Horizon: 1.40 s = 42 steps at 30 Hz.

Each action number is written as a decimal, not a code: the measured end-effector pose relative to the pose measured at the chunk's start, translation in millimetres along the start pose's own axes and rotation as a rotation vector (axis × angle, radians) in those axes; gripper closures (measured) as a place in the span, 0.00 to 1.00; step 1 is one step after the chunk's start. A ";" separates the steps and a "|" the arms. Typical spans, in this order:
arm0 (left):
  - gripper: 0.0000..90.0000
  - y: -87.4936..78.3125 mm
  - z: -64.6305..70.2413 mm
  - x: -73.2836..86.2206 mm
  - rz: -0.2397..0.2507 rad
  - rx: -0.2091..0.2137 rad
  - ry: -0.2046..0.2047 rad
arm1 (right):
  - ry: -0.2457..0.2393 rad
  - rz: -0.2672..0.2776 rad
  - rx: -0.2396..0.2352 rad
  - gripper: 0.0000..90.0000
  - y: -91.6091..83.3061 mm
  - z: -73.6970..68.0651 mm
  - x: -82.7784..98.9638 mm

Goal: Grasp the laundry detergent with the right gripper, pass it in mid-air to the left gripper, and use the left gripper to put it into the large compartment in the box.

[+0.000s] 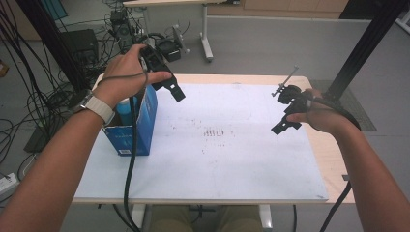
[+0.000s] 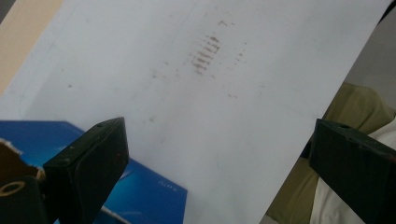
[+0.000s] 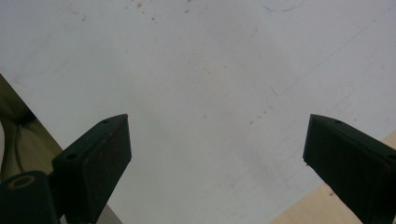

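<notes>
Your left gripper (image 1: 177, 92) hovers over the right edge of the blue box (image 1: 145, 123) at the worktop's (image 1: 232, 154) left side, its fingers spread wide with nothing between them; your right gripper (image 1: 285, 126) hangs well apart over the white sheet (image 1: 217, 159), fingers wide and empty

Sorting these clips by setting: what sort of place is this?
Probably a lab or workshop: a wooden table under a white sheet, tangled cables and equipment on the grey floor, and black frame posts.
</notes>
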<state>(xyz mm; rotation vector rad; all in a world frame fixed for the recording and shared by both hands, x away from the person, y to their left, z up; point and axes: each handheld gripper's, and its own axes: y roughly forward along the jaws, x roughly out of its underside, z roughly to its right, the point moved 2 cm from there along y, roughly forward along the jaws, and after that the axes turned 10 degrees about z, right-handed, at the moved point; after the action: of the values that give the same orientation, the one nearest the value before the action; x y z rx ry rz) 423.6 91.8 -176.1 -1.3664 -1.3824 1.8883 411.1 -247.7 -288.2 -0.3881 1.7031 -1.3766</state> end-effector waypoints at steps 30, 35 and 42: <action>0.07 70.0 39.0 -3.3 -0.074 0.103 0.170 | 0.011 0.008 -0.001 0.08 1.5 -0.8 7.6; 0.07 70.2 39.2 -2.6 -0.057 0.104 0.169 | 0.013 0.012 0.000 0.08 1.9 -0.7 7.3; 0.07 69.7 37.9 -0.2 -0.050 0.101 0.161 | 0.017 0.014 -0.001 0.08 2.7 -1.0 7.6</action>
<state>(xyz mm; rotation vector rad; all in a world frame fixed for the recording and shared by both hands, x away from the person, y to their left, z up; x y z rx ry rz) 404.1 45.2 -237.3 -1.3875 -1.2154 1.7501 406.9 -251.6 -294.0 -0.3651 1.7166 -1.3725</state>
